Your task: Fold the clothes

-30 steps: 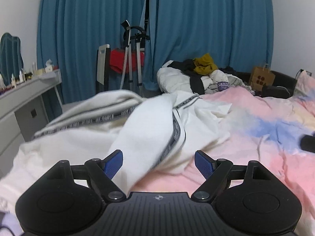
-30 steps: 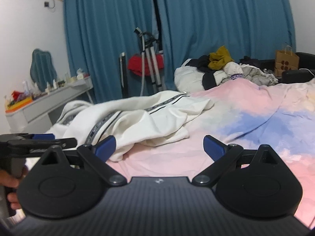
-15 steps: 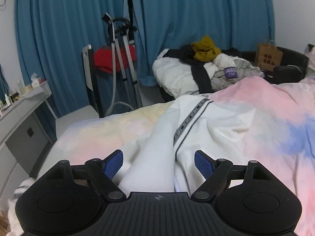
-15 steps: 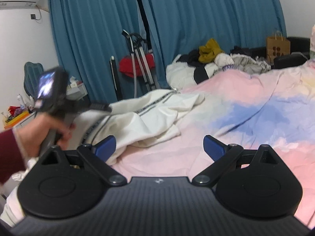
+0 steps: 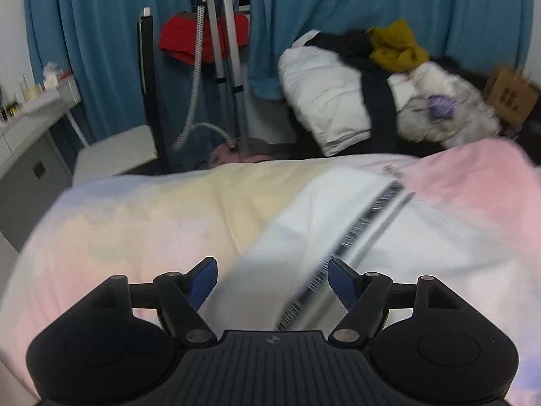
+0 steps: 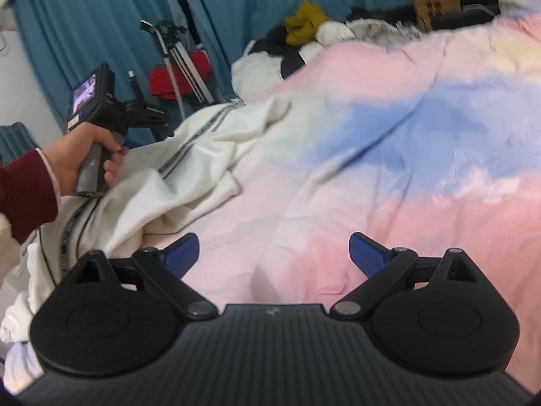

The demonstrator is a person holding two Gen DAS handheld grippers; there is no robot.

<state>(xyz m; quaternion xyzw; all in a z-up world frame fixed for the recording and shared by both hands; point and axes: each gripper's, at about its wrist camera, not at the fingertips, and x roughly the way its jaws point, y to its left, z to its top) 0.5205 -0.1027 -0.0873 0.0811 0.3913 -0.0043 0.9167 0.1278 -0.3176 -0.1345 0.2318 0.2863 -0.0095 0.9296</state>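
A white garment with a black patterned stripe (image 5: 324,223) lies crumpled on the pastel pink, blue and yellow bedspread (image 5: 135,230). My left gripper (image 5: 272,279) is open, low over the garment, with a strip of it lying between the blue fingertips (image 5: 338,275). In the right wrist view the garment (image 6: 189,162) lies at the left of the bed, and a hand in a dark red sleeve holds the left gripper's handle (image 6: 98,135) above it. My right gripper (image 6: 274,252) is open and empty over the bare bedspread (image 6: 372,169).
A pile of white, black and mustard clothes (image 5: 372,77) sits beyond the bed's far edge. A garment steamer stand (image 5: 223,50) with a red item and a black-framed board stand by the blue curtains (image 5: 84,34). A grey desk (image 5: 30,135) is at left. A brown paper bag (image 6: 434,0) is far right.
My left gripper has swung forward and lower over the garment and toward the bed's far edge. My right gripper has tilted down toward the bedspread. Both stay open.
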